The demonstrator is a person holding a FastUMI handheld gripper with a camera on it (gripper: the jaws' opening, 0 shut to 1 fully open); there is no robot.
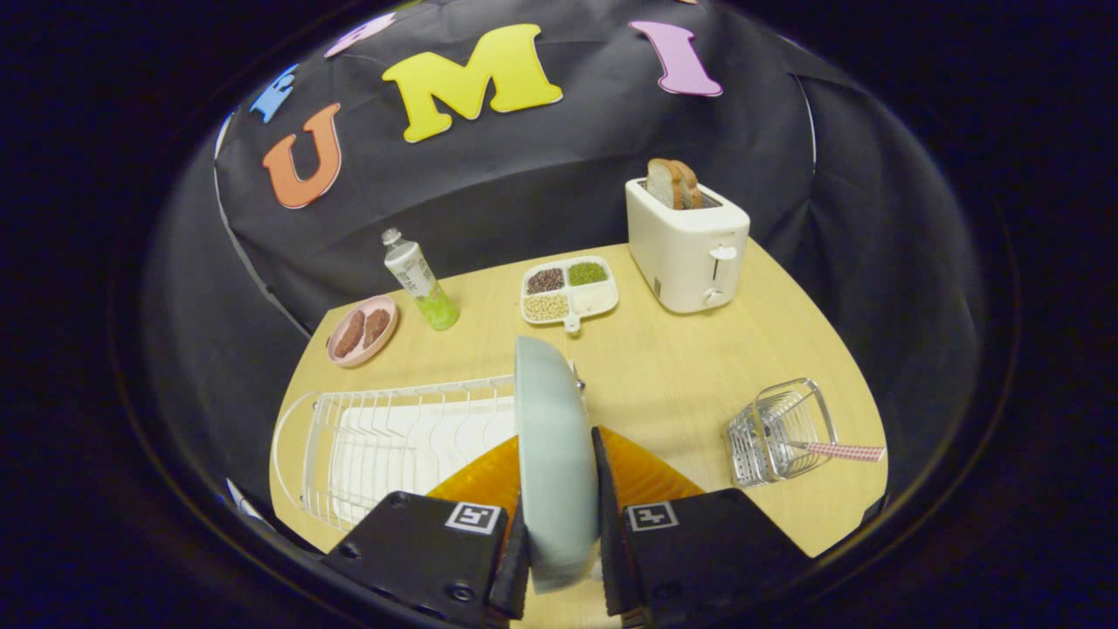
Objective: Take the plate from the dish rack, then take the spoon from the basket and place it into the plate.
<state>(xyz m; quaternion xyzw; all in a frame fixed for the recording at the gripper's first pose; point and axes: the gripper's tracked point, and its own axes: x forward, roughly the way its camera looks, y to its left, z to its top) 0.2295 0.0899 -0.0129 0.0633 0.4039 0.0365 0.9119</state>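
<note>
A: How does the pale blue-grey round plate [552,454] sit?

B: On edge, upright, its rim running from between the fingers away toward the far side of the light wooden table [664,367]. It looks smooth, matte and plain.

A: And the black two-finger gripper [559,546]?

B: Its jaws are narrowed onto the plate, one finger pressing each face. The plate stands at the right end of the white wire dish rack [393,441]; whether it touches the rack I cannot tell.

A: The spoon?

B: The spoon with the red-and-white patterned handle [843,451] lies in the small silver wire basket [777,432], well to the right of the fingers, handle pointing out to the right.
</note>
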